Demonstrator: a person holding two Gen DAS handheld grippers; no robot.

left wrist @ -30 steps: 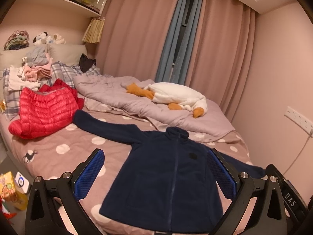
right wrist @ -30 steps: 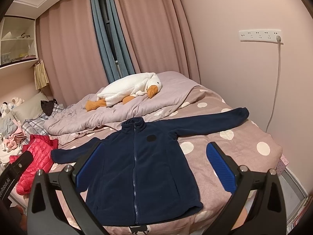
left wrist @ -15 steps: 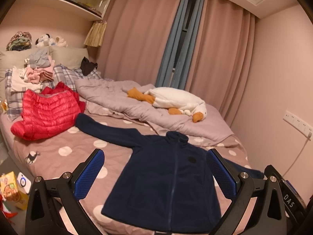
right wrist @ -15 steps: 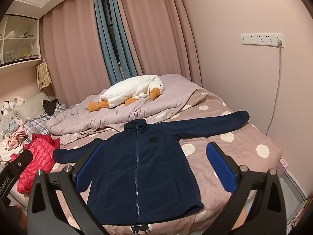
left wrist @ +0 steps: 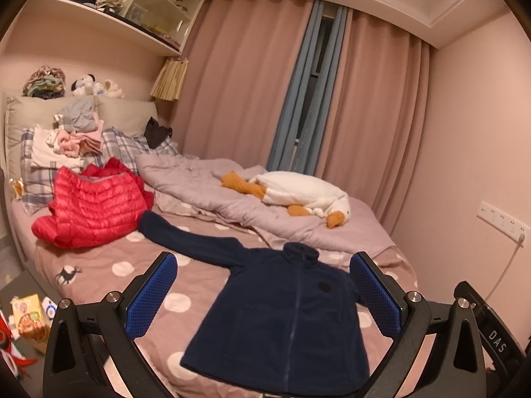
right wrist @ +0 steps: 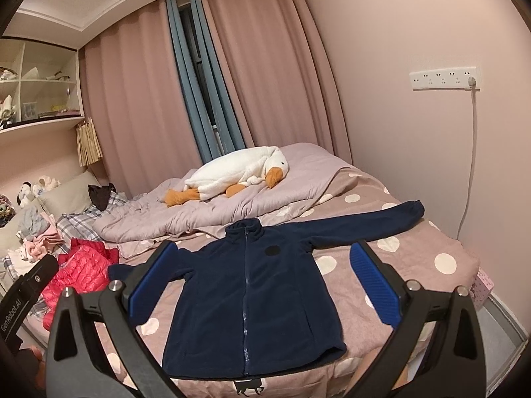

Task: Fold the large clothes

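The bed (left wrist: 99, 265) is filling most of the room, wearing a dusty pink sheet with white dots. A rumpled lilac duvet (left wrist: 212, 195) is lying across its far half, near the curtains (right wrist: 139, 109).

The navy fleece jacket (left wrist: 285, 311) is lying flat on the near part of the bed, zipped up, front side showing, collar pointing toward the duvet and hem near the bed's front edge. Both sleeves are stretching straight out to the sides; one cuff is ending just beside the red puffer jacket (left wrist: 93, 205), the other (right wrist: 411, 209) is reaching toward the wall with the socket strip (right wrist: 444, 79).

A white plush goose (right wrist: 232, 175) is resting on the duvet. A heap of folded laundry (left wrist: 73, 136) is sitting on the plaid pillows (left wrist: 126, 146) at the head end.

The left gripper (left wrist: 262, 301) is hovering above the jacket, its blue pads spread wide, holding nothing. The right gripper (right wrist: 262, 285) is doing the same, fingers wide apart over the jacket, touching no cloth.
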